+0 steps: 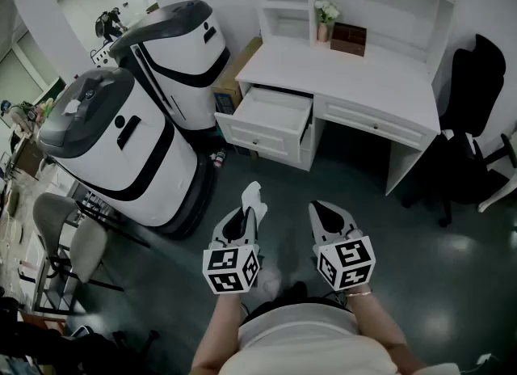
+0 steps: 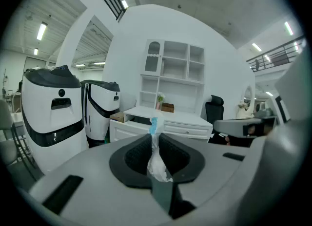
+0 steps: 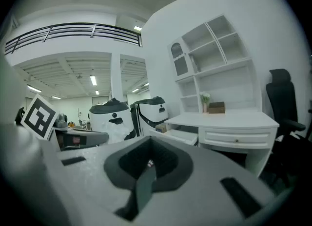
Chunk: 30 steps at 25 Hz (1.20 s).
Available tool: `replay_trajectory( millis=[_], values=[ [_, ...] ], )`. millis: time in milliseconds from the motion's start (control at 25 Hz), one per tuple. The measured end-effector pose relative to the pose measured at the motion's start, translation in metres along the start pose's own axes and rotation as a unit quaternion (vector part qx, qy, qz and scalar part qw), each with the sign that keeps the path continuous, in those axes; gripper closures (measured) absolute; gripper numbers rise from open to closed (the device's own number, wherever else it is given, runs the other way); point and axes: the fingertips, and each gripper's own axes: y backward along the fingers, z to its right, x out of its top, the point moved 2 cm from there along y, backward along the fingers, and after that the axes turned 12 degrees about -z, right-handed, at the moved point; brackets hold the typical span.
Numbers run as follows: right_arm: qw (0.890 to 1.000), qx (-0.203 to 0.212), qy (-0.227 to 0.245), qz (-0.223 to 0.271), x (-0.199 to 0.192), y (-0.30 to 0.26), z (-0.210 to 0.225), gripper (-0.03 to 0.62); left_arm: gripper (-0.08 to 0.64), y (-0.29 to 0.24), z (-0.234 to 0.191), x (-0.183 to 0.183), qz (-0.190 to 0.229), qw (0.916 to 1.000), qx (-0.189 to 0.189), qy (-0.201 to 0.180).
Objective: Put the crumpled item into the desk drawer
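Note:
The crumpled item [image 1: 254, 196] is a white wad with a blue tip, sticking up out of my left gripper [image 1: 249, 213], which is shut on it. In the left gripper view the wad [image 2: 157, 160] sits pinched between the dark pads, its blue end [image 2: 154, 124] pointing toward the desk. My right gripper [image 1: 324, 213] hangs beside it, shut with nothing in it, and its jaws [image 3: 148, 165] meet. Ahead stands the white desk [image 1: 355, 74] with its left drawer [image 1: 271, 115] pulled out, well beyond both grippers.
Two large white-and-black machines [image 1: 121, 143] [image 1: 182, 50] stand left of the desk. A black office chair [image 1: 472, 115] is at the right. A small plant [image 1: 325, 18] and a brown box [image 1: 348, 39] sit on the desktop. A grey chair [image 1: 69, 240] is at the far left.

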Motion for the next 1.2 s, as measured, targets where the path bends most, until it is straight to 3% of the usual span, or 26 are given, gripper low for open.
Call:
replay_trajectory(
  millis=[680, 1200],
  values=[
    [1.0, -0.022, -0.011, -0.002, 0.0, 0.007, 0.022, 0.589, 0.52, 0.0, 0.01, 0.004, 0.0, 0.9999, 0.015, -0.005],
    [0.999, -0.025, -0.029, -0.01, 0.005, -0.013, 0.051, 0.589, 0.52, -0.034, 0.006, 0.018, -0.011, 0.9996, 0.023, -0.012]
  ],
)
